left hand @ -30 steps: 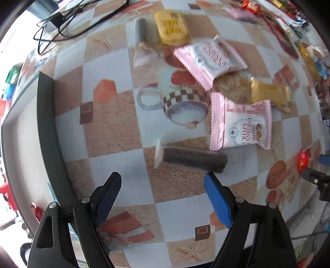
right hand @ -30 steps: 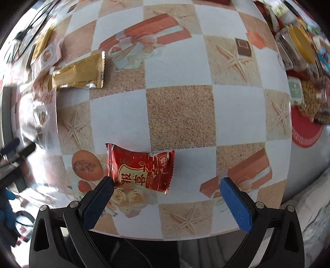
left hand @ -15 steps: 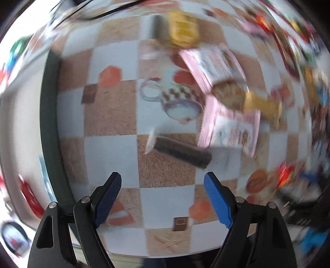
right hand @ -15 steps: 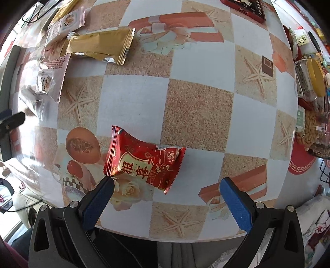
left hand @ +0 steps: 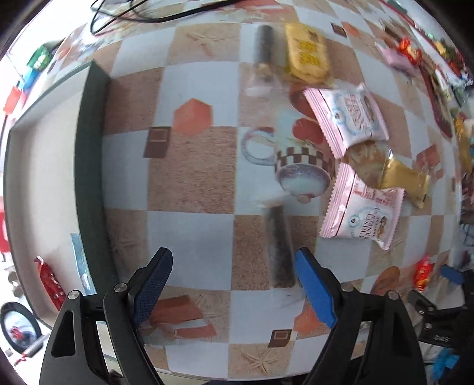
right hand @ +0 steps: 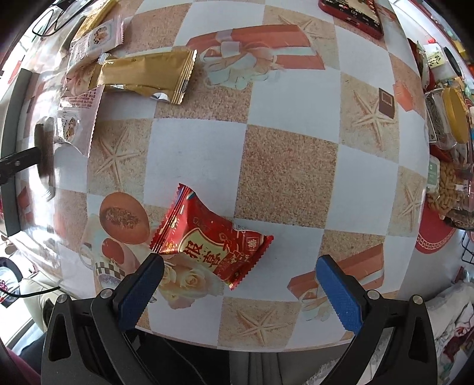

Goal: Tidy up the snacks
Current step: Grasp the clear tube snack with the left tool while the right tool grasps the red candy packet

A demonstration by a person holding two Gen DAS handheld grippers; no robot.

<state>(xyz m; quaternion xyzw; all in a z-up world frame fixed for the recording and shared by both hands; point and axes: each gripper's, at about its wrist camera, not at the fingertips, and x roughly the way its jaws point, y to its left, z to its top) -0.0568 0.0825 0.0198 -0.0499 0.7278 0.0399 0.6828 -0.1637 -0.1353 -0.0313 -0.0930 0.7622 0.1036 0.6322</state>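
Observation:
In the left wrist view a dark stick snack in clear wrap (left hand: 278,245) lies on the checked tablecloth, its near end just inside the right finger of my open left gripper (left hand: 234,284). Two pink packets (left hand: 349,118) (left hand: 364,216), a gold packet (left hand: 403,180) and a yellow packet (left hand: 308,53) lie beyond. In the right wrist view a red packet (right hand: 210,240) lies between and slightly ahead of the fingers of my open right gripper (right hand: 237,284), nearer the left finger. A gold packet (right hand: 148,74) lies farther back.
A dark-edged tray (left hand: 89,165) borders the table's left side, with a red packet (left hand: 50,281) in it. Black cables (left hand: 154,14) cross the far edge. A red phone (right hand: 352,14), a yellow-lidded jar (right hand: 447,118) and peanuts (right hand: 447,192) sit at the right. The table's near edge is close.
The left gripper rolled and shifted, so the dark stick now points away from me instead of lying crosswise. The right gripper came nearer to the red packet, which looks larger.

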